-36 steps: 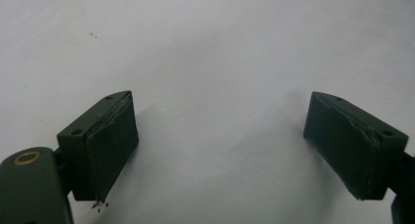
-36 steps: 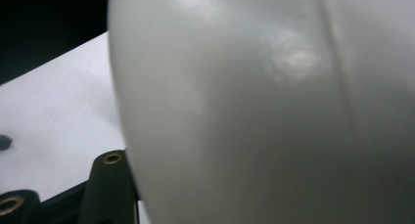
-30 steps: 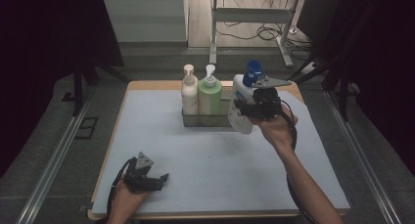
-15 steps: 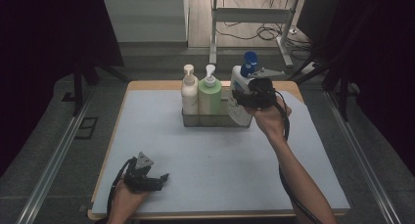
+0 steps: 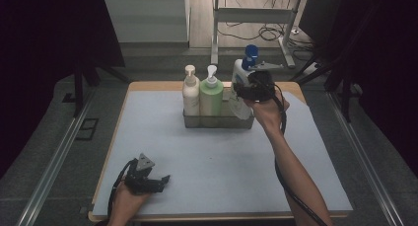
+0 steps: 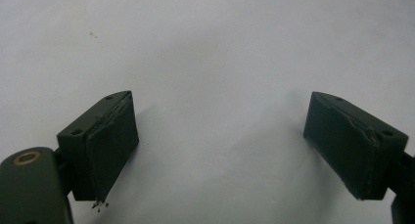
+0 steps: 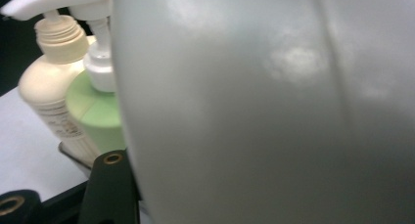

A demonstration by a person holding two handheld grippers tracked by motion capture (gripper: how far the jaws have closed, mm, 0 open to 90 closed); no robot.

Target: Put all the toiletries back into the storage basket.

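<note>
Dark room around us, black curtains both sides, cables on the floor behind the counter (image 5: 148,112). The counter carries a pale mat with a wooden edge showing at the far side.

High view: a grey tray (image 5: 217,120) sits at the far middle of the mat. In it stand a cream pump bottle (image 5: 191,94) and a green pump bottle (image 5: 211,94), touching side by side. Our right tongs (image 5: 245,94) are at the tray's right end, clamped on a white bottle with a blue cap (image 5: 241,78). We see that bottle tilted over the tray's right end, just beside the green one; its lower part is hidden behind the tongs and hand, so we can't tell whether it touches the tray floor. Left tongs (image 5: 160,181) rest low on the mat near the front left corner, well apart from the tray, with nothing between them.

Left gripper view: bare mat under us, both jaws spread wide, gap empty. A few dark specks at the left pad's tip, too small to identify.

Right gripper view: the white bottle's wall (image 7: 274,111) is pressed right up to the lens, blurred. One jaw shows at bottom left against the bottle; the other is hidden. Cream and green bottles sit at left, their pump heads cut off by the frame top.
</note>
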